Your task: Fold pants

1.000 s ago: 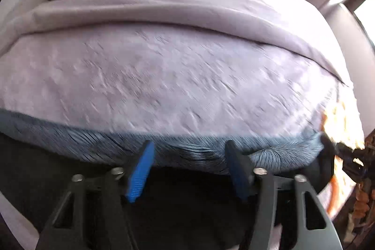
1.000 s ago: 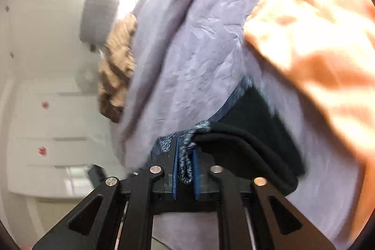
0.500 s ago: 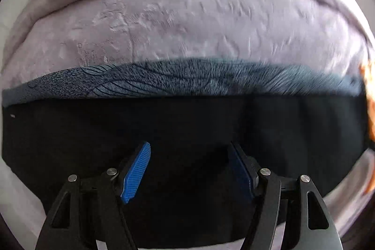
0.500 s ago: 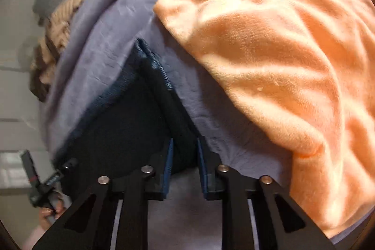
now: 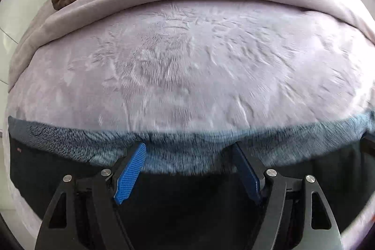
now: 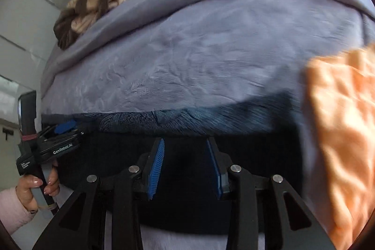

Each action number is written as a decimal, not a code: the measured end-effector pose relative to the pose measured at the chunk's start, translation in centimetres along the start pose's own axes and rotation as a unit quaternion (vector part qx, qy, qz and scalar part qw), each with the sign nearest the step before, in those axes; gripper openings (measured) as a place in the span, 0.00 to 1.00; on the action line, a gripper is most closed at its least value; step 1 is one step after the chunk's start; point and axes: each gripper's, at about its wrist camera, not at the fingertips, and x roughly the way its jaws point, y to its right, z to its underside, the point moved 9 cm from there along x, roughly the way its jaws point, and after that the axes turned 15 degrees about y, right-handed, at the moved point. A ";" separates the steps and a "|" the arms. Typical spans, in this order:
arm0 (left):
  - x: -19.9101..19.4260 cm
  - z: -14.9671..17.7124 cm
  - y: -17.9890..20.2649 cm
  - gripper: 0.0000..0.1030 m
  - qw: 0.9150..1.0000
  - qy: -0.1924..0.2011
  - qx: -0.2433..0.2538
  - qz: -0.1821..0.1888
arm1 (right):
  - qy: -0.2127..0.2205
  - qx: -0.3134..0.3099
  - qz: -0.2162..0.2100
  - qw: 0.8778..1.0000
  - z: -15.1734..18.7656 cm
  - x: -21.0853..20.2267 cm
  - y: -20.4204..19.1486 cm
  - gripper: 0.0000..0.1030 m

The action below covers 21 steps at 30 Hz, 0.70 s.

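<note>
Left gripper [image 5: 189, 154] – black angular linkage arms with triangular cutouts, round silver screw heads at the pivots, fingers faced with blue cross-hatched grip pads [image 5: 131, 170]. Right gripper [image 6: 185, 144] has the same build: black arms, four silver screws, blue ribbed pads [image 6: 156, 169]. From the right wrist view the left unit's black body shows white "GenRobot.AI" lettering and a reddish band round its handle. Hand [image 6: 35, 186] on that handle – pale pink puffy sleeve [image 6: 13, 211], glossy nails.
</note>
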 end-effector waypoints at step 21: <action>-8.1 8.7 -23.3 0.91 0.990 -0.057 -0.094 -0.089 | -0.062 0.149 -0.201 0.966 8.2 -4.5 -12.4 0.41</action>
